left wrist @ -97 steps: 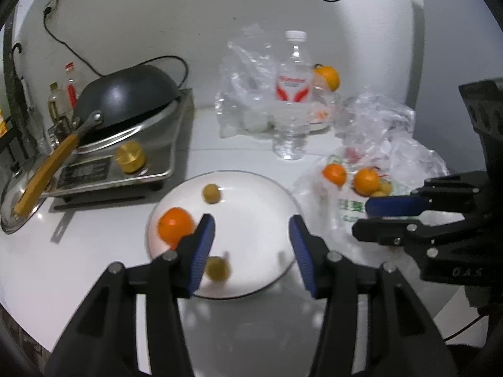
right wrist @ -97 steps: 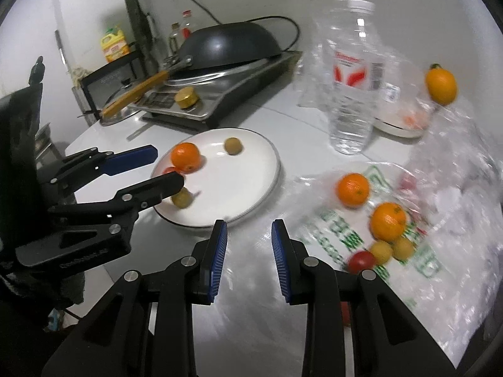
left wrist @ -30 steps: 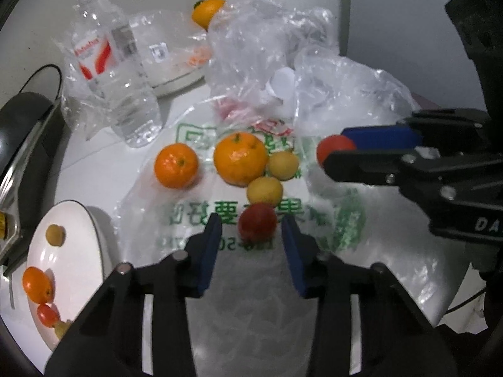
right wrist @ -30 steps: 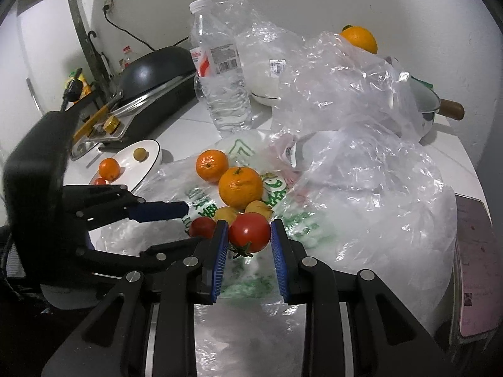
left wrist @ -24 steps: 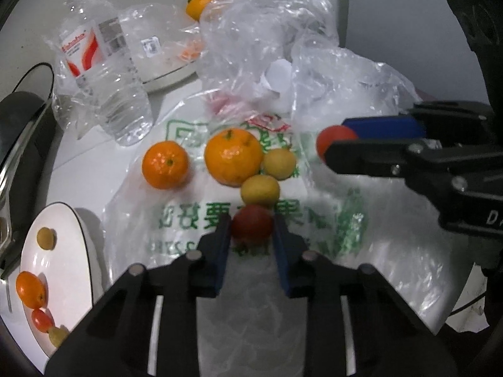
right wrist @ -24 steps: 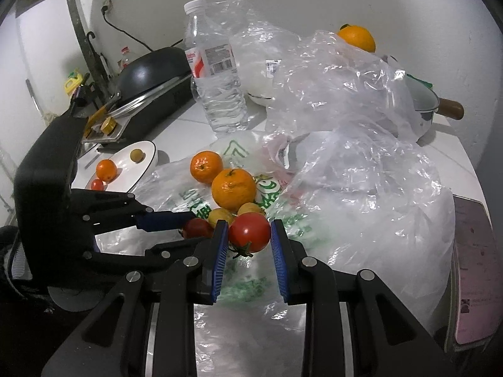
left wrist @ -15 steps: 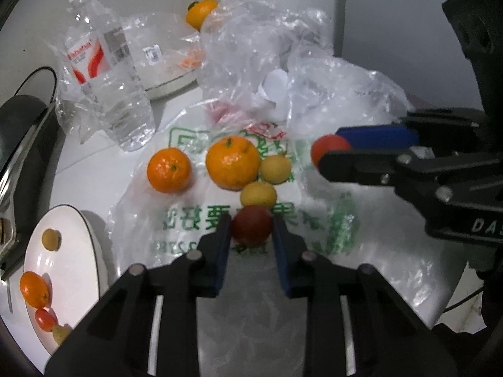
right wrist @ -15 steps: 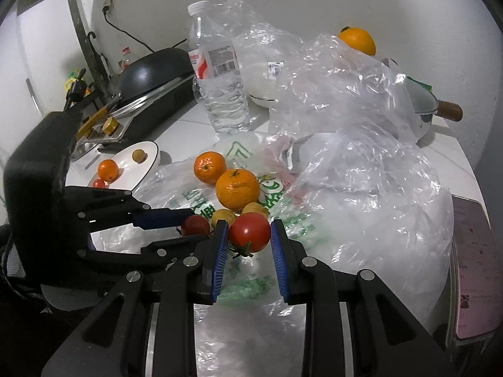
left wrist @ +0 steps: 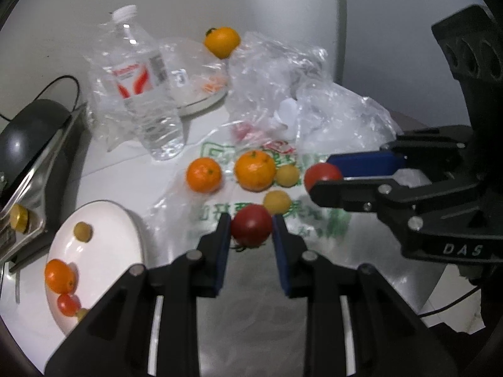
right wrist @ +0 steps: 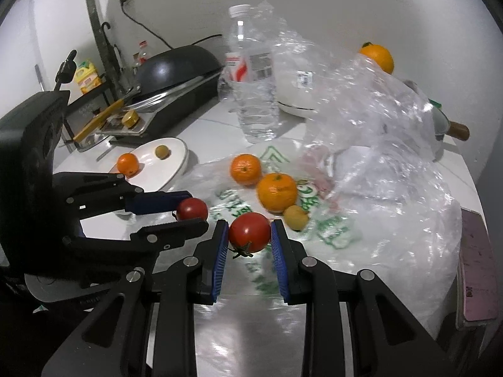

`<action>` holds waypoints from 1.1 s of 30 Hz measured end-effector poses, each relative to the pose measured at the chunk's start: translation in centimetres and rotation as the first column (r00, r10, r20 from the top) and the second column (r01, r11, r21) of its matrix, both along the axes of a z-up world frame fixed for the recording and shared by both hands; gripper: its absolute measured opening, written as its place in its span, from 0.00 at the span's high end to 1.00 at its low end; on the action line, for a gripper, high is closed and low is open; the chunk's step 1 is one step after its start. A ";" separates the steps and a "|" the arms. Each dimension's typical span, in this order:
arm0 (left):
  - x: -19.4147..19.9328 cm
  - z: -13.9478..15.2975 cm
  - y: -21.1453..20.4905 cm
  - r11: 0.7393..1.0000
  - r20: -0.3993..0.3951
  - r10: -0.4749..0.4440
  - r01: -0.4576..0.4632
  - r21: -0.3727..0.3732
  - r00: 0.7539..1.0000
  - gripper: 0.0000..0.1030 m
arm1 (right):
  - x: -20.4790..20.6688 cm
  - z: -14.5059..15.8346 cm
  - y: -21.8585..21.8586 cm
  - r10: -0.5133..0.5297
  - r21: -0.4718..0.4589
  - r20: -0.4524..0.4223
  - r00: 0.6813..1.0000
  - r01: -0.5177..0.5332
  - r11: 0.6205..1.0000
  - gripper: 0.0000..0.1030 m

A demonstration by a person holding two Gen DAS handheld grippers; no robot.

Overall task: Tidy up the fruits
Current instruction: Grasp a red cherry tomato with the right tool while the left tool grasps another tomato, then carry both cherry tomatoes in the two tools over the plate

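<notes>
My left gripper [left wrist: 251, 231] is shut on a dark red tomato [left wrist: 251, 227], held above the printed plastic bag [left wrist: 317, 216]. My right gripper [right wrist: 249, 235] is shut on a bright red tomato [right wrist: 250, 231], also lifted; it shows at the right of the left wrist view [left wrist: 322, 174]. On the bag lie two oranges [left wrist: 203, 175] [left wrist: 254, 169] and two small yellow fruits [left wrist: 287, 175] [left wrist: 276, 201]. The white plate [left wrist: 103, 245] at the left holds an orange [left wrist: 58, 275], a small tomato [left wrist: 67, 304] and small yellow-green fruit [left wrist: 82, 232].
A water bottle [left wrist: 143, 94] stands behind the bag. Crumpled clear bags [right wrist: 371, 119] lie to the right, with another orange [left wrist: 221, 41] on a dish behind. A wok on a cooker [right wrist: 176, 69] sits at the left. A pot with a wooden handle [right wrist: 452, 130] is far right.
My left gripper closed on the dark red tomato on the bag and lifted it off. Both grippers have drawn back toward the plate side, each with a tomato.
</notes>
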State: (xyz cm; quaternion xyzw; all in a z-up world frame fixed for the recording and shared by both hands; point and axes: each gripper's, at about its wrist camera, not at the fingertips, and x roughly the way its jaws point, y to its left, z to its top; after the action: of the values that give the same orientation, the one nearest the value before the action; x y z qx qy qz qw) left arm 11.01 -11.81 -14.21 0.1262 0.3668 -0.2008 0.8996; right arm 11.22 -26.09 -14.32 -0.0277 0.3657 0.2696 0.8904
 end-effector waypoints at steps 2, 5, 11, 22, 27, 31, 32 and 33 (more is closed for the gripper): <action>-0.4 0.3 0.7 1.000 0.008 0.010 -0.010 -0.005 1.000 0.74 | -0.3 0.2 0.8 0.011 -0.006 0.005 1.000 -0.011 1.000 0.71; -0.8 0.5 2.2 0.999 0.021 0.030 -0.029 -0.013 0.999 0.74 | -0.6 0.5 2.0 0.025 -0.015 0.012 1.000 -0.025 1.000 0.71; -1.5 0.6 5.1 0.997 0.033 0.071 -0.070 -0.034 0.997 0.74 | -0.7 1.2 3.7 0.030 -0.037 0.031 0.999 -0.029 0.999 0.71; -1.8 0.4 9.2 0.991 0.053 0.128 -0.126 -0.038 0.990 0.74 | -0.7 1.6 6.9 0.054 -0.071 0.038 0.998 -0.051 0.996 0.71; -1.6 0.3 11.1 0.984 0.064 0.173 -0.170 -0.044 0.983 0.74 | -0.5 1.8 8.5 0.076 -0.080 0.040 0.996 -0.073 0.994 0.71; -1.4 0.2 13.0 0.976 0.072 0.215 -0.212 -0.050 0.974 0.74 | -0.2 2.0 9.6 0.094 -0.092 0.045 0.995 -0.090 0.992 0.71; -1.3 0.2 13.3 0.975 0.075 0.220 -0.217 -0.046 0.973 0.74 | -0.1 2.1 9.9 0.100 -0.096 0.047 0.994 -0.096 0.991 0.71; -1.2 0.1 13.7 0.974 0.080 0.227 -0.224 -0.043 0.971 0.74 | 0.0 2.2 10.3 0.108 -0.099 0.050 0.993 -0.103 0.990 0.71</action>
State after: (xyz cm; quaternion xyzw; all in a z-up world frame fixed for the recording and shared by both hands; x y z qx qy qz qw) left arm 9.81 1.88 -14.06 0.0770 0.3371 -0.0981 0.9332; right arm 11.18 -15.82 -12.13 -0.0974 0.3513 0.2975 0.8824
